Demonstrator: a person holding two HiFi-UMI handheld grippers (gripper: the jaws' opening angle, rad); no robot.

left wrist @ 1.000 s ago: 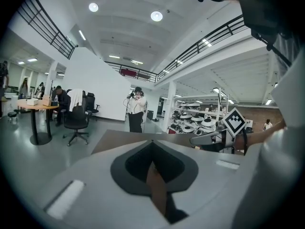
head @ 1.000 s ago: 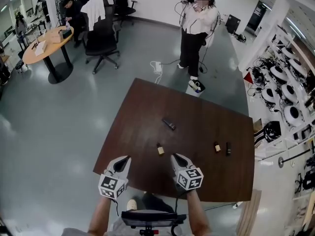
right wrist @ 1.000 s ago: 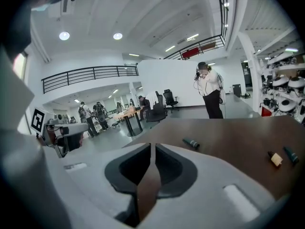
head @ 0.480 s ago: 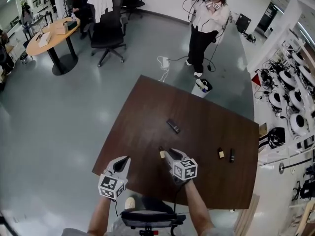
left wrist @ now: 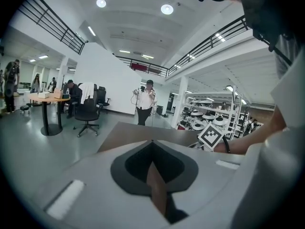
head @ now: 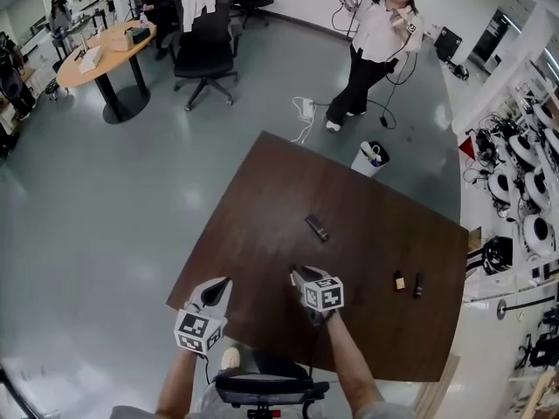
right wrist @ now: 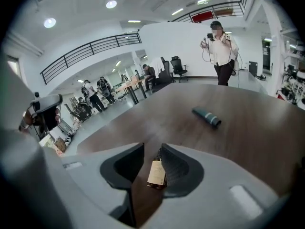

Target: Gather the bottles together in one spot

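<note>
Brown wooden table [head: 253,225] carries four bottles. Over the table's front middle, the right gripper [head: 297,275] has just been opening its jaws. They stand partly apart around a small labelled bottle [right wrist: 157,173] lying on the table against one pad, unsqueezed. A dark bottle [head: 317,228] lies at the table's middle. A tan bottle [head: 399,281] and a black bottle [head: 417,285] sit near its right edge. The left gripper [head: 222,284], jaws together and empty, hovers at the table's front-left corner.

The desk [head: 253,225] is dark brown and faintly grained, on a glossy grey-green floor [head: 87,208]. Right of centre lies a dark teal bottle [right wrist: 207,116] with pale bands. Low centre is a dark bottle [right wrist: 157,172] with a tan label. Upper right, a person [head: 376,42] wears a white shirt and black trousers.
</note>
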